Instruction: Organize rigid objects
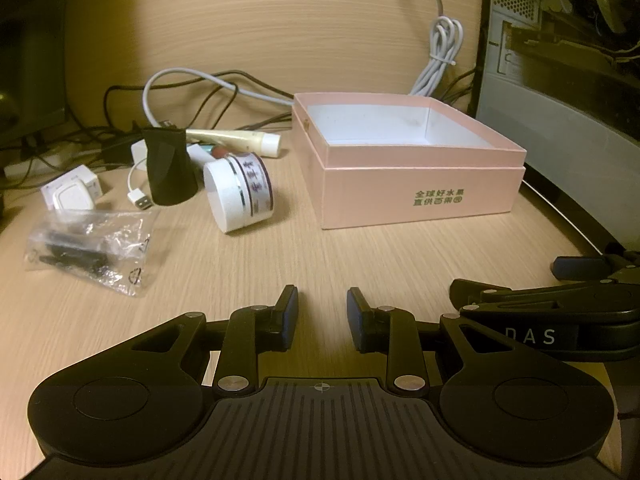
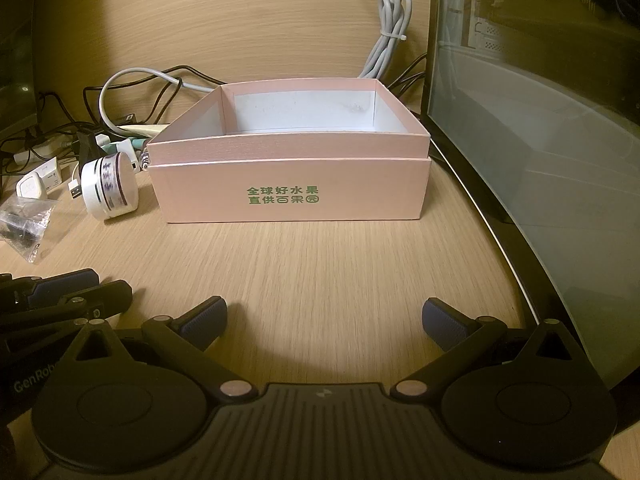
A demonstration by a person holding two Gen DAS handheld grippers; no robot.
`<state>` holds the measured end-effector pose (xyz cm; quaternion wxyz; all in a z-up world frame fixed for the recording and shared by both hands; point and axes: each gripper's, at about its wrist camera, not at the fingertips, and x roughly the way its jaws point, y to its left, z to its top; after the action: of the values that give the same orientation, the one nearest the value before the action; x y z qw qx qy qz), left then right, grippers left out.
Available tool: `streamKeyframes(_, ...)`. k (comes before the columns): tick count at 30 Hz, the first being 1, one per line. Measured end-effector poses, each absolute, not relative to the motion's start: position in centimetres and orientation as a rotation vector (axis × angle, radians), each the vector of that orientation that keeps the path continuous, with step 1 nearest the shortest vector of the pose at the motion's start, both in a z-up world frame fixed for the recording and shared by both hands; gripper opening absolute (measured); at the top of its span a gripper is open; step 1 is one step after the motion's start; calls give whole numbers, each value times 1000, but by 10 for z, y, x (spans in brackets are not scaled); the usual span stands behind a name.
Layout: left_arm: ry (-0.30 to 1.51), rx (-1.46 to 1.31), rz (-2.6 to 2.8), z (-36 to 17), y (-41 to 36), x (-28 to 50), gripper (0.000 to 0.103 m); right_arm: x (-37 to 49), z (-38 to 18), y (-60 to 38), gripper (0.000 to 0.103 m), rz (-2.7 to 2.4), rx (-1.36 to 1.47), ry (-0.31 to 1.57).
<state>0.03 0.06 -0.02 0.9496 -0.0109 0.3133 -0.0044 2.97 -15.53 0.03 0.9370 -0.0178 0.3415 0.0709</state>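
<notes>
Lying on side at 11 o'clock of left tongs (image 1: 322,316), white jar (image 1: 239,191) beside pink box (image 1: 420,184): rigid, light, slick (may roll); grip across flat ends. Both tongs released, right tongs (image 2: 325,322) wider.

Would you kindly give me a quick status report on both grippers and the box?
Left gripper and right gripper: jaws open, nothing held. Pink box open, nothing visible inside. White jar on its side left of it. Path to box clear.
</notes>
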Motion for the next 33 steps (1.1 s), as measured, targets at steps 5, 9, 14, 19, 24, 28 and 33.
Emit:
streamKeyframes(5, 637, -21, -9, 0, 1, 0, 30, 30, 0, -155, 103, 145, -36, 698)
streamKeyframes(9, 637, -17, -7, 0, 1, 0, 30, 30, 1, -155, 103, 145, -36, 698)
streamKeyframes(14, 637, -9, -4, 0, 0, 0, 30, 30, 0, -155, 103, 145, -36, 698)
streamKeyframes(19, 637, -8, -3, 0, 0, 0, 30, 30, 0, -155, 103, 144, -36, 697)
streamKeyframes(24, 637, -7, -1, 0, 0, -1, 30, 30, 0, -155, 103, 144, -36, 697)
streamKeyframes(28, 637, -7, -1, 0, 0, 0, 30, 30, 0, -155, 103, 144, -36, 697)
streamKeyframes(33, 638, -7, -1, 0, 0, -1, 30, 30, 0, -155, 103, 144, -36, 697)
